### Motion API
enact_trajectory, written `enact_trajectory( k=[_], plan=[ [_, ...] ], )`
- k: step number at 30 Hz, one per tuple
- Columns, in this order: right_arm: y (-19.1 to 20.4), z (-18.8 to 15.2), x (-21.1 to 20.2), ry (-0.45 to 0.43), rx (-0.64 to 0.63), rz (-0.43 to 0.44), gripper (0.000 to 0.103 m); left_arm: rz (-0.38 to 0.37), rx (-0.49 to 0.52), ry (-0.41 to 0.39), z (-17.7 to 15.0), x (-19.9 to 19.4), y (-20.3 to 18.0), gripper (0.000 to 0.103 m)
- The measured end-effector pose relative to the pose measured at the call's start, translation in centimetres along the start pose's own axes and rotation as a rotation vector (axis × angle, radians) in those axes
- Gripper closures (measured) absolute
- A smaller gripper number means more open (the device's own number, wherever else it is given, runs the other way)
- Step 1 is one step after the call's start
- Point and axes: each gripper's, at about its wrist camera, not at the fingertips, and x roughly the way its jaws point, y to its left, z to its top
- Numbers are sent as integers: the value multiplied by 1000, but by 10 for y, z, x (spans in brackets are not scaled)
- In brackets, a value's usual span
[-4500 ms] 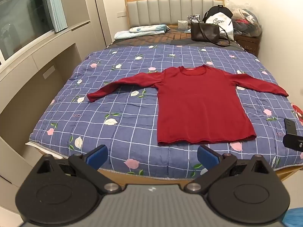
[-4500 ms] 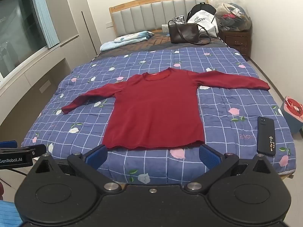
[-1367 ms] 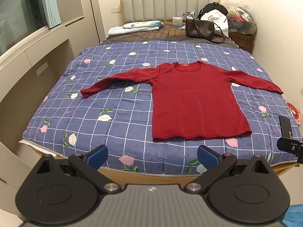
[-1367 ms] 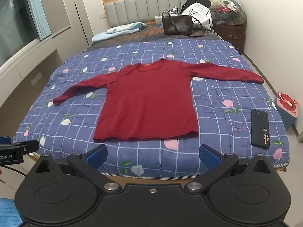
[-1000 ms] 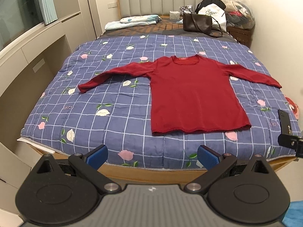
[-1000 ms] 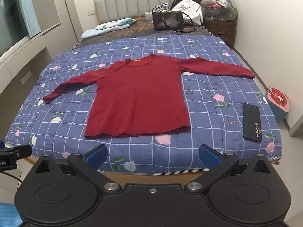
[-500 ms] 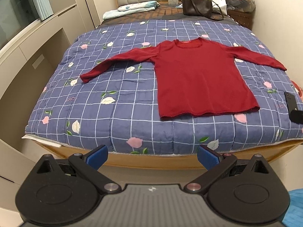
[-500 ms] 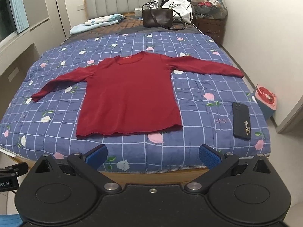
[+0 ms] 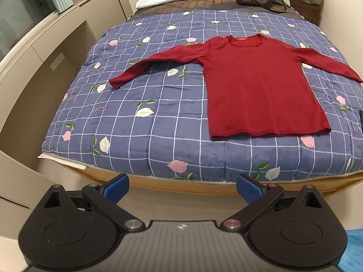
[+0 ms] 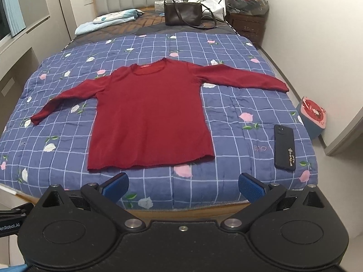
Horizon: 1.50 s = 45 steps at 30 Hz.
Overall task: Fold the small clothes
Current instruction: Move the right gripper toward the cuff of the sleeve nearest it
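Note:
A dark red long-sleeved top [image 9: 261, 86] [image 10: 149, 113] lies flat on the blue checked quilt [image 9: 170, 117] [image 10: 238, 104], front up, both sleeves spread out sideways, hem toward me. My left gripper [image 9: 182, 187] hangs open off the foot of the bed, below and left of the hem, nothing between its blue pads. My right gripper [image 10: 183, 187] is open too, just over the quilt's near edge below the hem. Neither touches the top.
A black phone [image 10: 284, 147] lies on the quilt right of the hem. A brown handbag [image 10: 183, 13], bags and a folded light blue cloth [image 10: 109, 21] sit by the headboard. Cabinets [image 9: 45, 68] line the left side; a wall and a small stool [image 10: 313, 117] are on the right.
Both grippers have risen and tilted down, the right closing in on the foot of the bed, so the top looks larger. The top and phone have not moved. Both grippers stay open.

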Motion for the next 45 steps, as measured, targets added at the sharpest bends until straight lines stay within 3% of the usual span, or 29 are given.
enact_trajectory(
  k=[5, 12, 23, 32, 45],
  plan=[
    [-13, 20, 22, 9, 4, -2, 0, 10, -9, -2, 26, 11, -15, 0],
    [-48, 76, 72, 31, 17, 11, 0, 29, -40, 7, 83, 31, -54, 0],
    [-110, 161, 144, 96, 38, 62, 0, 68, -11, 42, 184, 48, -147, 0],
    [-180, 204, 193, 50, 117, 140, 0, 121, 65, 96, 252, 68, -229, 0],
    [-298, 230, 265, 27, 155, 13, 0, 133, 122, 106, 304, 74, -301, 0]
  ],
)
